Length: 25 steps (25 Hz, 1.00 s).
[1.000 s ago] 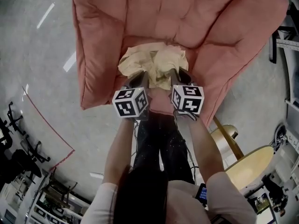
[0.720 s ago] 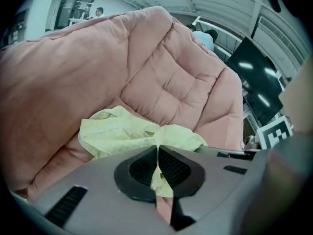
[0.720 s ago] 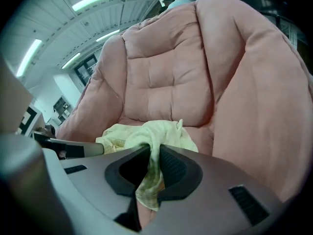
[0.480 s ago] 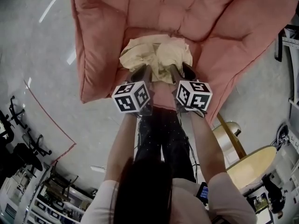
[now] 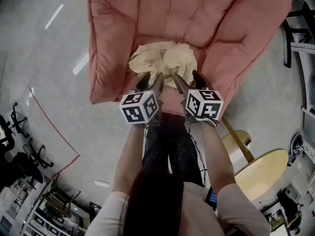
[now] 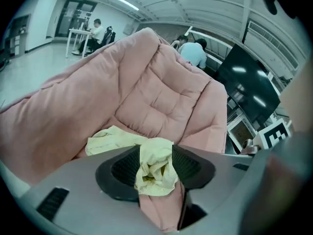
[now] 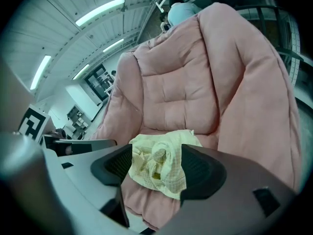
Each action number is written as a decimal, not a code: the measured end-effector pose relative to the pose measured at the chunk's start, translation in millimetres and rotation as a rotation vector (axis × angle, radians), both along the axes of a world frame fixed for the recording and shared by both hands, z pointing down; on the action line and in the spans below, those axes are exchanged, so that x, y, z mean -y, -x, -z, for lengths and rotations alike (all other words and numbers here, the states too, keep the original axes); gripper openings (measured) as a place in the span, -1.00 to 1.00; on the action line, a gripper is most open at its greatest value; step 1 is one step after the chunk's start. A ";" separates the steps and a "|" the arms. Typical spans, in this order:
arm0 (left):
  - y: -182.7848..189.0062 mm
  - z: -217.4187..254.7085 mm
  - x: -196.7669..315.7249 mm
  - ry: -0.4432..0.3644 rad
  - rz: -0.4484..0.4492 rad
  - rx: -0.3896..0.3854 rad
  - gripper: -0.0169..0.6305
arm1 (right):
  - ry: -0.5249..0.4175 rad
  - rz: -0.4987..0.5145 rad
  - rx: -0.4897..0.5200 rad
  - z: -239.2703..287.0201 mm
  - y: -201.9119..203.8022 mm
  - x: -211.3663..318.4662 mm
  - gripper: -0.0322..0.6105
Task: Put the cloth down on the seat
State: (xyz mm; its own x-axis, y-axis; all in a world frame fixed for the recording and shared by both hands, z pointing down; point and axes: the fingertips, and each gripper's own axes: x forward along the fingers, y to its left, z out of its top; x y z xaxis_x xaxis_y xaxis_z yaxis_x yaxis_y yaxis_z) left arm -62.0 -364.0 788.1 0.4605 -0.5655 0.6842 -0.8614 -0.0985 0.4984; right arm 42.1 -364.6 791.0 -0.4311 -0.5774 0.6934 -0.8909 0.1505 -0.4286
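While checking release: finding cloth [image 5: 163, 62] lying bunched on seat [image 5: 216, 18], at 12 o'clock from both grippers. Noting left gripper [image 5: 151, 78] and right gripper [image 5: 187, 77] fingers spread, having just been opening, framing the fabric without pinching, evidently letting it settle.

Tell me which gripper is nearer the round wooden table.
Right. Both pairs of jaws have just been opening, the cloth lying loose between them. The right gripper is on the round wooden table's side; the left gripper sits beyond it, farther off.
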 end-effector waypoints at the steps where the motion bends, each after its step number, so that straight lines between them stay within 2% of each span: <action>1: 0.4 10.5 -0.2 -0.010 0.001 -0.006 -0.33 | -0.020 -0.004 0.009 12.9 -0.4 0.0 0.04; 7: -2.0 77.6 -17.9 -0.060 -0.039 -0.004 -0.34 | -0.068 -0.029 0.104 86.4 -1.4 -16.0 0.04; 11: -10.8 125.7 -23.3 -0.146 -0.093 -0.008 -0.34 | -0.131 -0.010 0.088 131.9 -2.7 -19.5 0.04; 15: -10.1 165.4 -34.2 -0.205 -0.102 -0.012 -0.34 | -0.189 -0.015 0.065 168.2 -4.1 -26.7 0.03; 16: -9.5 176.9 -39.6 -0.222 -0.097 -0.016 -0.44 | -0.195 -0.017 0.060 176.4 -4.2 -31.9 0.03; 17: -9.4 188.6 -43.6 -0.243 -0.092 -0.017 -0.66 | -0.201 -0.022 0.060 185.1 -4.5 -36.8 0.02; 18: -10.3 199.9 -46.1 -0.266 -0.092 -0.015 -0.73 | -0.208 -0.032 0.063 194.4 -5.2 -40.8 -0.01; 21: -13.9 230.2 -51.0 -0.321 -0.116 -0.005 -0.73 | -0.235 -0.075 0.064 221.4 -8.4 -51.2 -0.21; 25: -16.4 266.2 -62.3 -0.382 -0.132 -0.014 -0.73 | -0.252 -0.108 0.035 248.5 -12.4 -66.4 -0.57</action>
State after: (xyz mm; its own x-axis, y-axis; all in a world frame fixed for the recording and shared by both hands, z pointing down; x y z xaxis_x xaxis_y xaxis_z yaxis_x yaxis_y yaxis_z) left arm -45.6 -301.7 521.9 0.5538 -0.7133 0.4296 -0.8224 -0.3877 0.4164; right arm 54.5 -298.2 542.5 -0.3791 -0.7738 0.5074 -0.8927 0.1616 -0.4206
